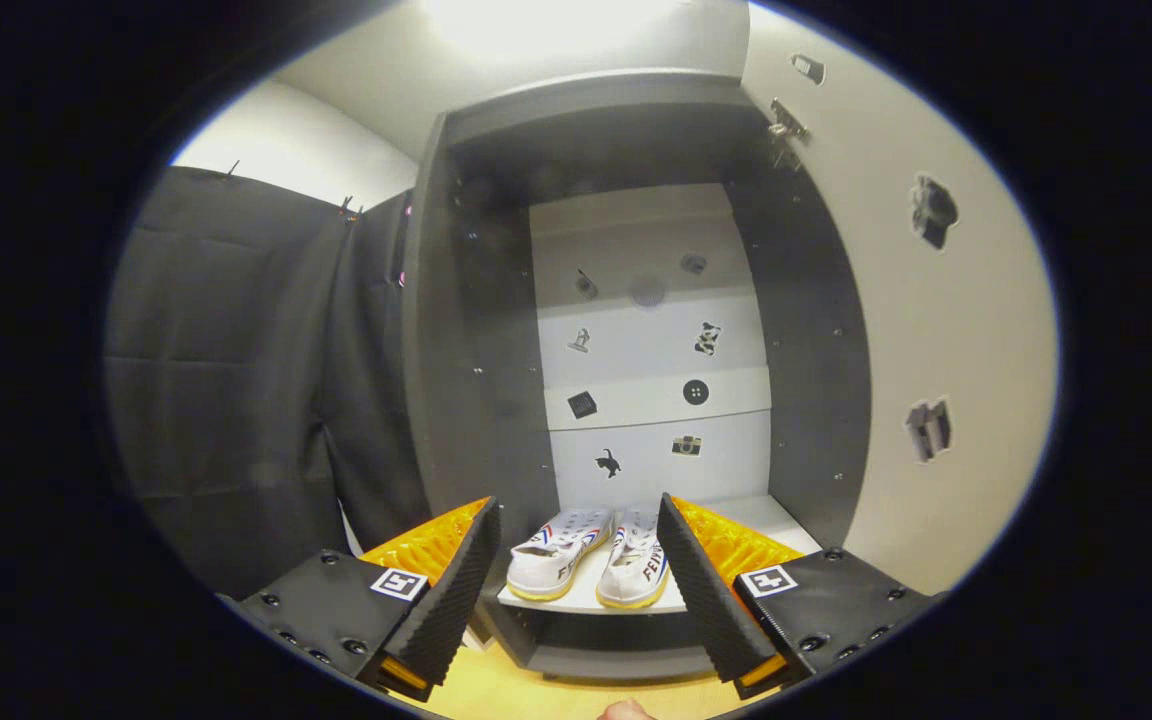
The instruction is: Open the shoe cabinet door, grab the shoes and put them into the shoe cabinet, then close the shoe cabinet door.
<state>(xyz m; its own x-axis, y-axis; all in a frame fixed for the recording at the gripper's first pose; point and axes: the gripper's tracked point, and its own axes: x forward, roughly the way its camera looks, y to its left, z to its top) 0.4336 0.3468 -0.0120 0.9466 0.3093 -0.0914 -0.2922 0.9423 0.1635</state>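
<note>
**Shoes on the shelf, door open, claw empty**

While the gripper [576, 580] hangs in front of the shoe cabinet [496, 330], its two fingers are spread wide apart and hold nothing. Each finger has a black ribbed pad and an orange side, and the gap between them looks straight into the cabinet.

Both shoes [591, 560] stand side by side on a white shelf [636, 600] low inside the cabinet, just beyond the fingertips and between them. They are white with red and blue stripes and pale yellow soles, toes pointing toward the camera. They do not touch the fingers.

At the right, the cabinet door [936, 330] is swung fully open; its pale inner face carries some small dark stickers, and a metal hinge [786, 125] sits near its top. More small stickers are on the white back panels [651, 360] of the cabinet. Below the cabinet lies a light wooden floor [496, 695]. A black cloth [236, 370] hangs to the left of the cabinet
</note>
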